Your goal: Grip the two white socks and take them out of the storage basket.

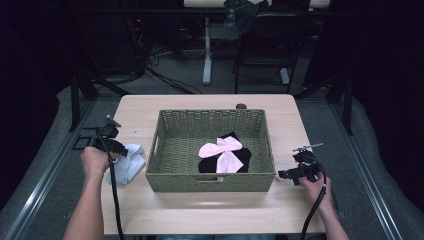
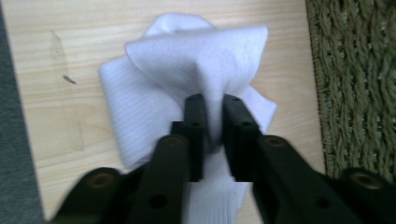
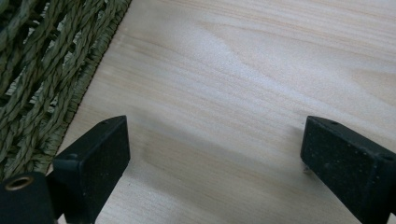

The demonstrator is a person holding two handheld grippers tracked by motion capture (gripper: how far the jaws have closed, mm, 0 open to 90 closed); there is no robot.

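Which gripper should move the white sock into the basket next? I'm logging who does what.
Probably the left. The left gripper already pinches a fold of the white sock beside the basket, while the right gripper stands open over bare table on the basket's far side.

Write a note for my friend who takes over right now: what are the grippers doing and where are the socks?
Left gripper: shut on a fold of the white sock, which lies on the table left of the basket.
Right gripper: open, nothing between its jaws, over bare table right of the basket.
Done: pink sock and black sock lie in the basket.
Left: the white sock is not yet in the basket; it probably goes there next.
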